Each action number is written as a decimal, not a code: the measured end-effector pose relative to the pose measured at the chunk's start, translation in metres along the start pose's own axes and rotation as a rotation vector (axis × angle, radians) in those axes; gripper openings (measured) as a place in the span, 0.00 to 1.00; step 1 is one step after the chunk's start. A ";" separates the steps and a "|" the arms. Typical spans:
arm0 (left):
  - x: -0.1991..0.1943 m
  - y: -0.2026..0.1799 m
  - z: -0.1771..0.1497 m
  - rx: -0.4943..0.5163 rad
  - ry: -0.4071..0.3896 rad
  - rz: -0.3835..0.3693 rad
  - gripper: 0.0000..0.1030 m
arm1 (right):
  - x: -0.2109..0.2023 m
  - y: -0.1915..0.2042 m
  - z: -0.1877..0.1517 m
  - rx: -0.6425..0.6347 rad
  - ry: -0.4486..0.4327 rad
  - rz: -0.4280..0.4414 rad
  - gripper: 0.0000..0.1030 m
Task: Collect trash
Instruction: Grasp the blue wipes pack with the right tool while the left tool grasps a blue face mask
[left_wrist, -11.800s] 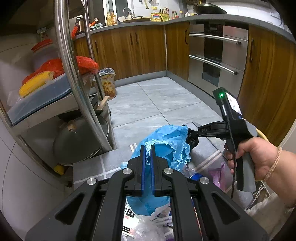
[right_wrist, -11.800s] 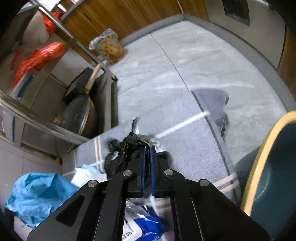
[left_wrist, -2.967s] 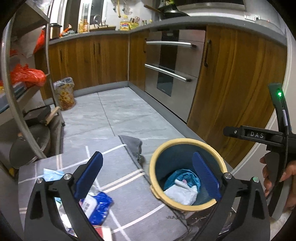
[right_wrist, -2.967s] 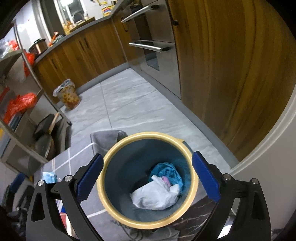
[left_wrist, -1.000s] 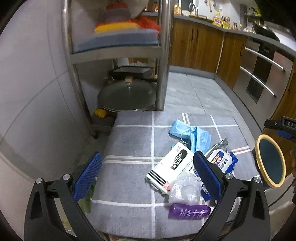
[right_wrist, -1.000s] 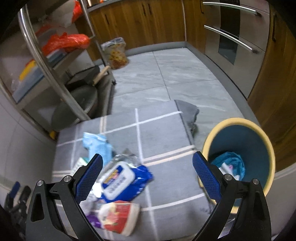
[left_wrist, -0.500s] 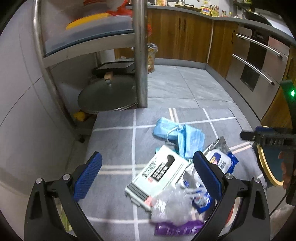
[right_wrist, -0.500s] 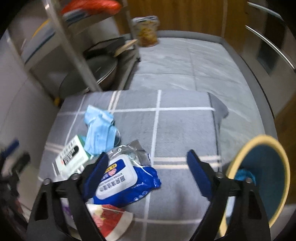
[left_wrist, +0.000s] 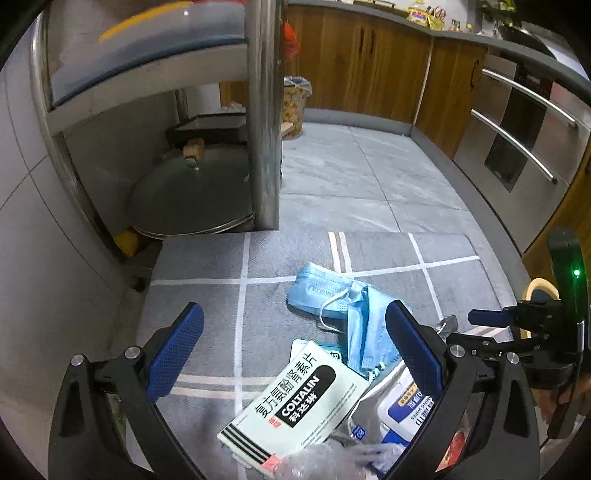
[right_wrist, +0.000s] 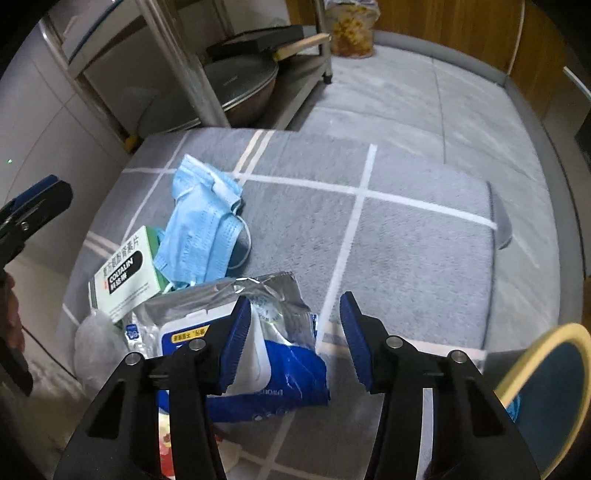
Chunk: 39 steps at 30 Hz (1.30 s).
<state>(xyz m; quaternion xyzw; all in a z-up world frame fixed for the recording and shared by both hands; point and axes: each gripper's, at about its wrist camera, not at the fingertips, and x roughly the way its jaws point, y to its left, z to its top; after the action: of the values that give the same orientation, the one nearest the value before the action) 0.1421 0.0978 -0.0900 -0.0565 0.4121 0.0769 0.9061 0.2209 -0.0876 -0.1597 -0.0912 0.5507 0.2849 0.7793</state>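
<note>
Mid-pickup on the mat (right_wrist: 406, 236), all places relative to it.

Trash heaped on mat's near-left part: masks (right_wrist: 201, 229) furthest in, pill box (left_wrist: 295, 402) just nearer, edge tucked under masks, wipes pack (right_wrist: 258, 354) nearest, foil flap peeled up. Clear crumpled bag (right_wrist: 94, 350) at mat's near-left edge, something red (right_wrist: 168, 439) under the wipes, too hidden to name. Bin (right_wrist: 546, 384) off mat's near-right corner, already some trash inside, so short carry.

Right gripper (right_wrist: 290, 339) tilted steeply down over wipes pack, jaws closing, half apart. Left pad over pack's lid, right pad over bare mat, pack's right end between them, no pinch yet. Probably aiming at the loose foil end since it crushes easily.

Left gripper (left_wrist: 291, 354) wide apart, nothing held, hanging over pill box and masks. Likely staged for next grab while right one works.

Risk: slick foil, shallow bite may slip.
</note>
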 end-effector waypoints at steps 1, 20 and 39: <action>0.001 -0.001 0.000 0.004 0.002 -0.002 0.94 | 0.003 0.000 0.001 -0.001 0.007 0.008 0.51; 0.021 -0.015 0.013 0.037 0.019 -0.044 0.94 | -0.061 0.022 0.000 -0.100 0.048 0.114 0.03; 0.039 -0.046 0.005 0.068 0.062 -0.115 0.84 | -0.182 -0.032 -0.017 0.123 -0.375 -0.051 0.02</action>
<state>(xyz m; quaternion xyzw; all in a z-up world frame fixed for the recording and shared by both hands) 0.1796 0.0569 -0.1143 -0.0517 0.4383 0.0087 0.8973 0.1820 -0.1842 -0.0056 -0.0024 0.4097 0.2429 0.8793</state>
